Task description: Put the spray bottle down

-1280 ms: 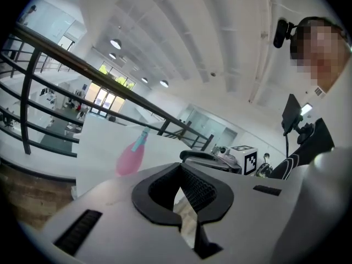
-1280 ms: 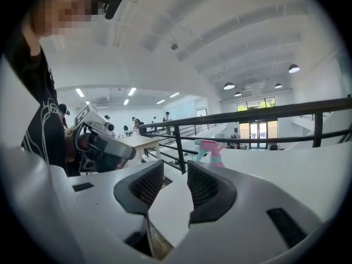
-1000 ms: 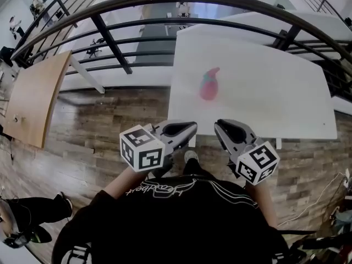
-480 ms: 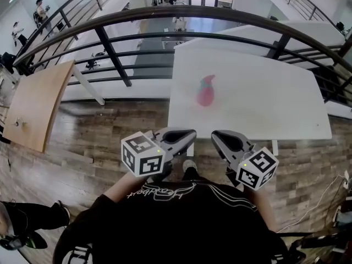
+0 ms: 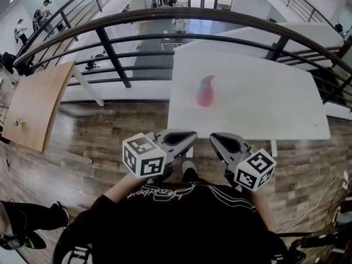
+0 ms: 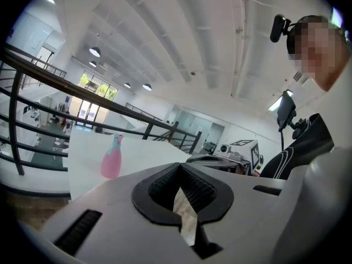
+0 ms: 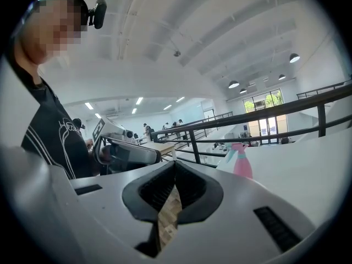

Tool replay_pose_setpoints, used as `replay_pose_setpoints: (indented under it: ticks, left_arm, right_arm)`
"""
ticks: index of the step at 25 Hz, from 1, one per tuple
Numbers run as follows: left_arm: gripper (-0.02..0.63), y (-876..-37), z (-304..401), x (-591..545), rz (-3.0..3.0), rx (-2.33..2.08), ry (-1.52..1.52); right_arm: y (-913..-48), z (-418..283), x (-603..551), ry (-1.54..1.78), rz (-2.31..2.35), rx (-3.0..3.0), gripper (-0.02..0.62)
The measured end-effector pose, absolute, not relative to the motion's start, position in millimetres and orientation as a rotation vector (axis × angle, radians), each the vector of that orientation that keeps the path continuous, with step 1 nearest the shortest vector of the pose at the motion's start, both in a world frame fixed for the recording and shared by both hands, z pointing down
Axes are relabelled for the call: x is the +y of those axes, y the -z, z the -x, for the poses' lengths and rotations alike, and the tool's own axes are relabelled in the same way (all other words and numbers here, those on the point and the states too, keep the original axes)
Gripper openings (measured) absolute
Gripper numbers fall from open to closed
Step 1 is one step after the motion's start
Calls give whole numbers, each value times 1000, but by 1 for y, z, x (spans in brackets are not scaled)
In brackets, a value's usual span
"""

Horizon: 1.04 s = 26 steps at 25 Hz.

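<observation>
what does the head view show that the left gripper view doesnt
Only the head view: the wooden tabletop at left and the left claw's marker cube. Only the left gripper view: ceiling lamps and the camera on the person's head. Both: the pink spray bottle standing upright on the white table, with the black railing behind it.

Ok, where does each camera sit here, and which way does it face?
Head view: on the person's head, facing steeply down at the white table with the pink spray bottle upright on it; torso, left gripper and right gripper show below.
Left gripper view: on the left gripper, facing along its shut jaws towards table and bottle; right gripper at right.
Right gripper view: on the right gripper, along its shut jaws; left gripper at left.
Shared: all three show the bottle.
</observation>
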State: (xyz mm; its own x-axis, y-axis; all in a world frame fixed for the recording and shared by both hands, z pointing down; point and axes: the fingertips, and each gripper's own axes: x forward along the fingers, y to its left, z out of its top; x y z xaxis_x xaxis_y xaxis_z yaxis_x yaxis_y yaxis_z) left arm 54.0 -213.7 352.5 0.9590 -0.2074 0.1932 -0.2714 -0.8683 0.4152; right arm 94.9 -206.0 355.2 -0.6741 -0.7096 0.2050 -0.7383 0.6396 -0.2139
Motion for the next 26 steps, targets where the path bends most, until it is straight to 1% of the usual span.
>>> replay_pose_setpoints:
  ticks: [26]
  left_arm:
    - [8, -331, -49, -223, -2689, -301, -164]
  right_arm:
    - [-334, -89, -215, -378, -1256, -2727, 17]
